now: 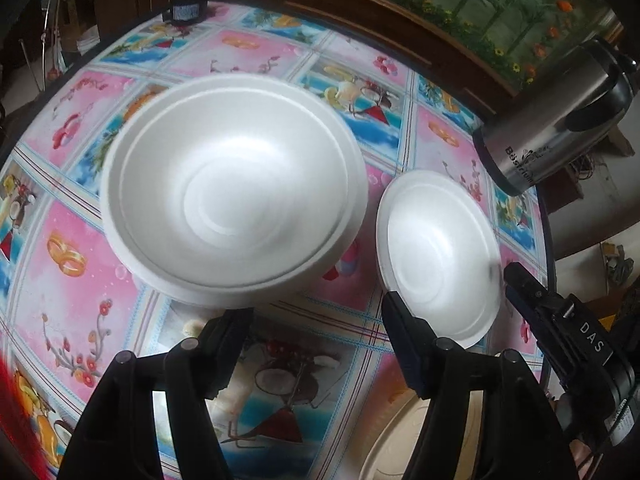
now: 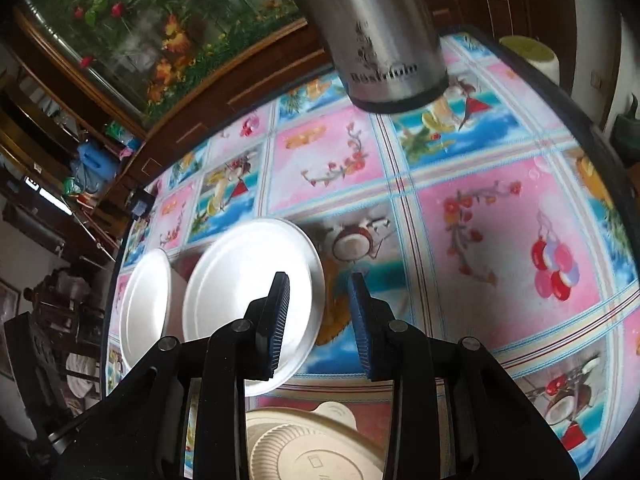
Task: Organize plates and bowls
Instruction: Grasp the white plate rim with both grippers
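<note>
Left wrist view: the left gripper (image 1: 316,312) hangs above the table (image 1: 280,60), which wears a bright pink-and-blue patterned tablecloth (image 1: 72,216), its fingers spread wide with nothing between them. Just beyond the fingertips sits a large white foam bowl (image 1: 234,188), blurred at the rim and seemingly nested in another. To its right lies a smaller white foam bowl (image 1: 438,252), close beside the right-hand finger. The right gripper (image 1: 560,320) comes in from the right edge, its tip at the far rim of that smaller bowl; whether it touches, I cannot tell. A steel thermos jug (image 1: 560,120) stands behind.

In the right wrist view, the right gripper (image 2: 318,316) has its blue-padded fingers a modest way apart and empty; the left finger overlaps the smaller bowl (image 2: 244,280), the large one (image 2: 144,304) beyond. A beige ribbed plate (image 2: 312,440) lies below, near the table edge.
</note>
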